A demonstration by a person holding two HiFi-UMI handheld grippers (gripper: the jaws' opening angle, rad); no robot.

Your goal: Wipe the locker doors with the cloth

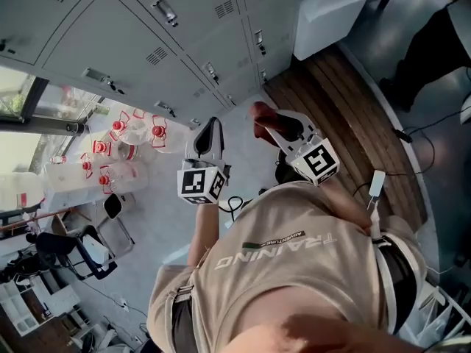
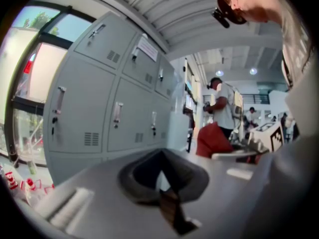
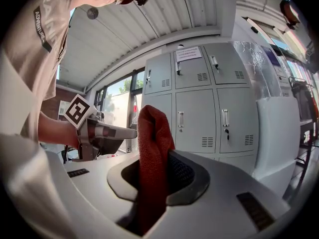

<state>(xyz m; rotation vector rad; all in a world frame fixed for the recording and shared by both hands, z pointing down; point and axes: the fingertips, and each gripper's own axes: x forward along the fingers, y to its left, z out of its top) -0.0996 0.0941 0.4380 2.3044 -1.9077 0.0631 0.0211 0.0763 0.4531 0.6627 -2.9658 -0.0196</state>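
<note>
Right gripper (image 3: pixel 160 169) clamped on red cloth (image 3: pixel 151 148), held up, well apart from locker doors (image 3: pixel 197 114). Left gripper (image 2: pixel 163 169) jaws together, empty. Open floor ahead; water bottles (image 1: pixel 121 153) lie by lockers, white cabinet (image 3: pixel 277 133) at row's end.

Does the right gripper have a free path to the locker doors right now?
Probably yes: the right gripper, shut on the red cloth, faces the locker doors with nothing visible between, though it's not touching them.

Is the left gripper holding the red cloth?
No, the red cloth is clamped in the right gripper; the left gripper holds nothing.
</note>
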